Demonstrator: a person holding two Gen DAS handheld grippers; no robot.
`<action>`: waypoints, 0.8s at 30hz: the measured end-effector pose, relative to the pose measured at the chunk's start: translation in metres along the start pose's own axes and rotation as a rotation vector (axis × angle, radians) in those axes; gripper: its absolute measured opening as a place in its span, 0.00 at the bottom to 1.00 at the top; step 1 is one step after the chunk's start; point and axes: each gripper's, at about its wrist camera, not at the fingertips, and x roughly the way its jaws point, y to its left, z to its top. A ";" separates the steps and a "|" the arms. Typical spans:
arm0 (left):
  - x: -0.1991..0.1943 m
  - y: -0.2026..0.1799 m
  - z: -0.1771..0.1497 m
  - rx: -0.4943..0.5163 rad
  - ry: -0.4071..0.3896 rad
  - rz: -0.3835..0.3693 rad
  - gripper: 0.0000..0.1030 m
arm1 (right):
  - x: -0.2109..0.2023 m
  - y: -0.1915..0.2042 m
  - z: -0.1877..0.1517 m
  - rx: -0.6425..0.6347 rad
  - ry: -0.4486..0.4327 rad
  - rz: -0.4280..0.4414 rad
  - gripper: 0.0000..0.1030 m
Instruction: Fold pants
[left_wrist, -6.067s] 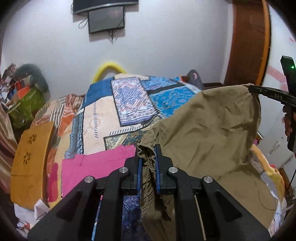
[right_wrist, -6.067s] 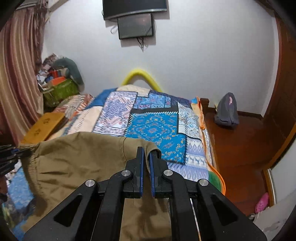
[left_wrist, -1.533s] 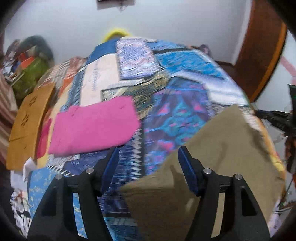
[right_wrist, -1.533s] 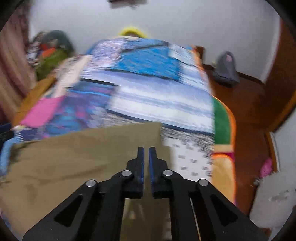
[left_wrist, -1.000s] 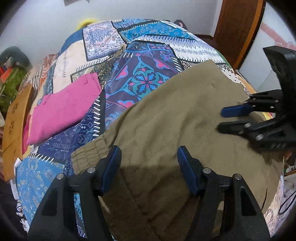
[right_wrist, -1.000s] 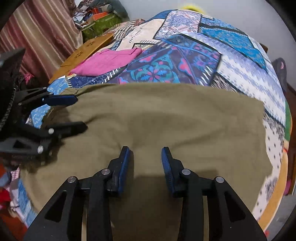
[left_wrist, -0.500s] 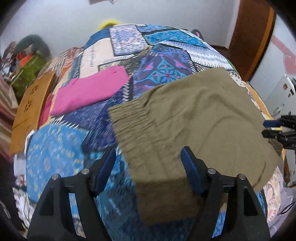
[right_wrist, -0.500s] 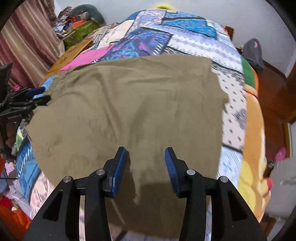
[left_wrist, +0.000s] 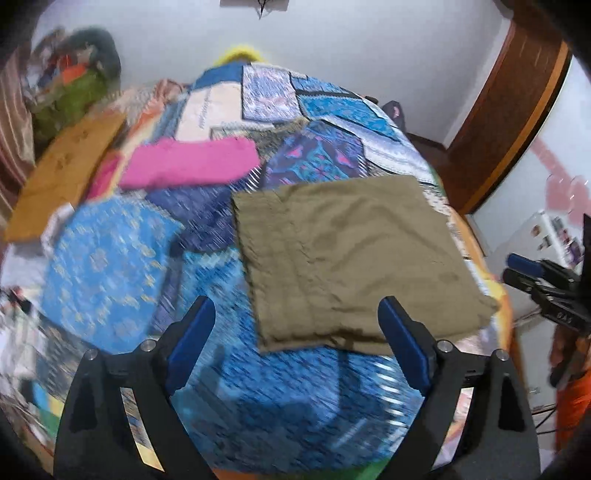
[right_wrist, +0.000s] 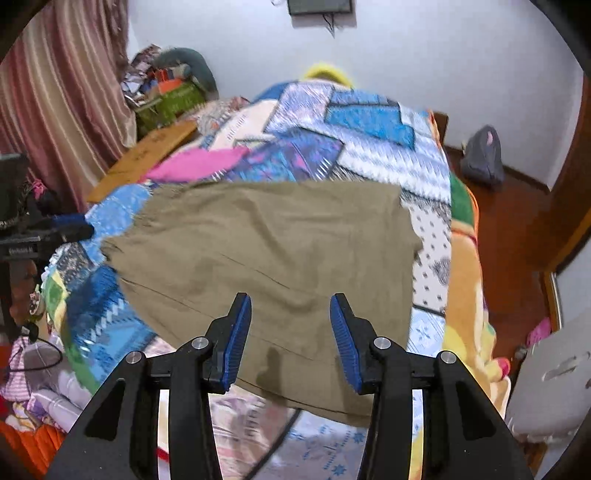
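Wooden board (left_wrist: 62, 173) lying at bed's left edge, flat, tan. Pink cloth (left_wrist: 192, 162) lying beside it, folded, soft. Patchwork quilt (left_wrist: 110, 258) covering bed, blue prints. Olive pants (left_wrist: 351, 258) lying folded on quilt near edge, squarish, wrinkled, gathered waistband at left. Left gripper (left_wrist: 295, 332) hovering above, jaws having just been opening, standing wide, nothing between 2 blue pads. Right gripper (right_wrist: 290, 339) hovering over pants (right_wrist: 266, 258), jaws apart, gripping nothing. Grey bag (right_wrist: 482, 155) sitting on floor, right.

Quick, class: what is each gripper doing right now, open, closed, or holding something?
Left gripper: open, jaws just widened, holding nothing; pants lie on the bed.
Right gripper: open, holding nothing.
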 end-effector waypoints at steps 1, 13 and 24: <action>0.002 0.000 -0.004 -0.018 0.015 -0.026 0.88 | 0.002 0.005 0.001 -0.005 -0.008 0.004 0.41; 0.045 -0.009 -0.037 -0.107 0.110 -0.199 0.89 | 0.049 0.035 0.003 -0.058 0.011 0.036 0.41; 0.062 0.006 -0.013 -0.231 0.081 -0.246 0.92 | 0.083 0.021 -0.009 -0.010 0.099 0.096 0.41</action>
